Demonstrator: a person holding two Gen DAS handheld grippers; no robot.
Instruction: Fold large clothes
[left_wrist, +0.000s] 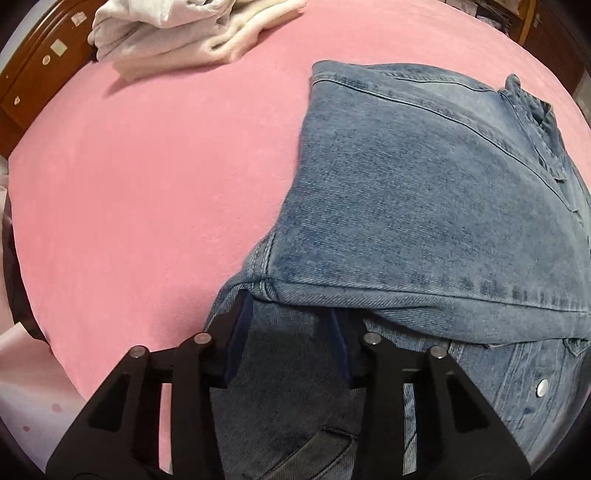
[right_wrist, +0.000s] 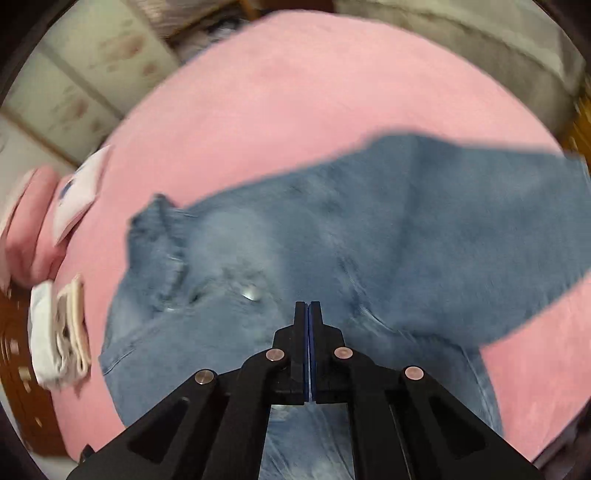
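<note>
Denim jacket (left_wrist: 424, 206) half-folded on the pink bed (left_wrist: 155, 192)

The jacket lay toward the right of the bed, one panel flipped over its body. Left gripper (left_wrist: 291, 317) had its fingers spread apart, tips tucked under that folded edge. Right gripper (right_wrist: 307, 314) was pinched together, above the denim, gripping nothing. A pile of pale clothes (left_wrist: 184, 33) sat at the far left.

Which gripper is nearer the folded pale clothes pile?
Hard to say. The pale clothes pile lies far across the bed from the left gripper; the right gripper sees it far left.
</note>
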